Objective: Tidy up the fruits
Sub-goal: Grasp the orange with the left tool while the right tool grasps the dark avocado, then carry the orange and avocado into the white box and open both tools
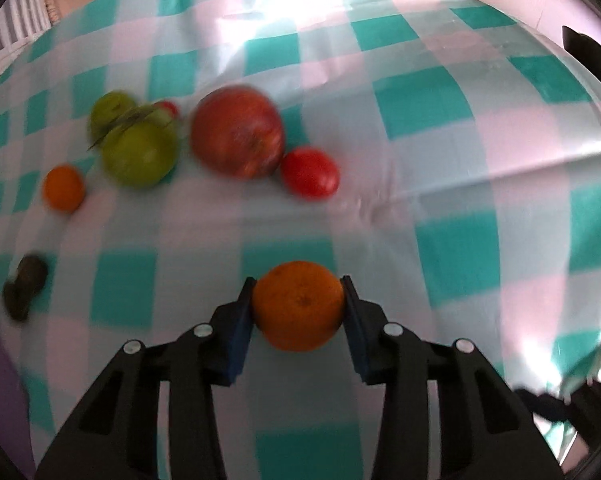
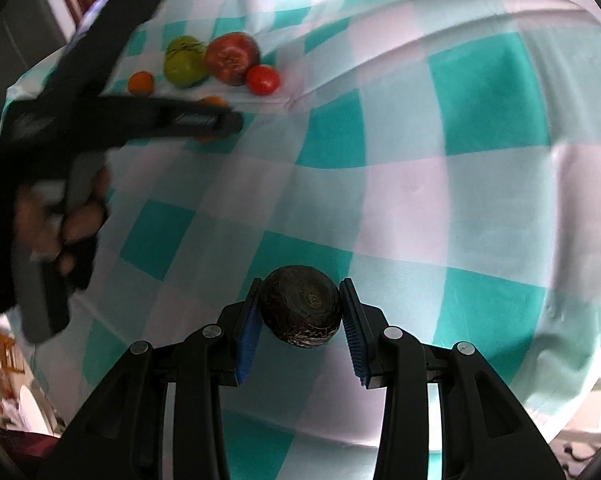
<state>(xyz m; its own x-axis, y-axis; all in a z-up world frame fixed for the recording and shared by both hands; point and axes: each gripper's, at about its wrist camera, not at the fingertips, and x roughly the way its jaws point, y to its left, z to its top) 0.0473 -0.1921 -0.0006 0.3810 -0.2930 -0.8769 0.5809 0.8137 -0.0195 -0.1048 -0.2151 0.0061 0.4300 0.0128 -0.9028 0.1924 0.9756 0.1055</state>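
My left gripper [image 1: 298,286] is shut on an orange [image 1: 298,306] and holds it above the checked tablecloth [image 1: 420,128]. Ahead of it lie a big red apple [image 1: 237,131], a red tomato [image 1: 310,173], two green apples [image 1: 138,148], a small orange [image 1: 63,188] and two dark avocados [image 1: 24,286]. My right gripper [image 2: 300,290] is shut on a dark avocado [image 2: 302,311]. In the right wrist view the left gripper [image 2: 204,120] shows at the left, with the red apple [image 2: 231,58], tomato [image 2: 263,79], green apples [image 2: 183,63] and small orange [image 2: 141,82] beyond it.
The teal, pink and white tablecloth [image 2: 440,180] covers the whole table and has creases. A person's hand [image 2: 68,216] holds the left gripper's handle. The table's near edge runs along the bottom right [image 2: 540,420].
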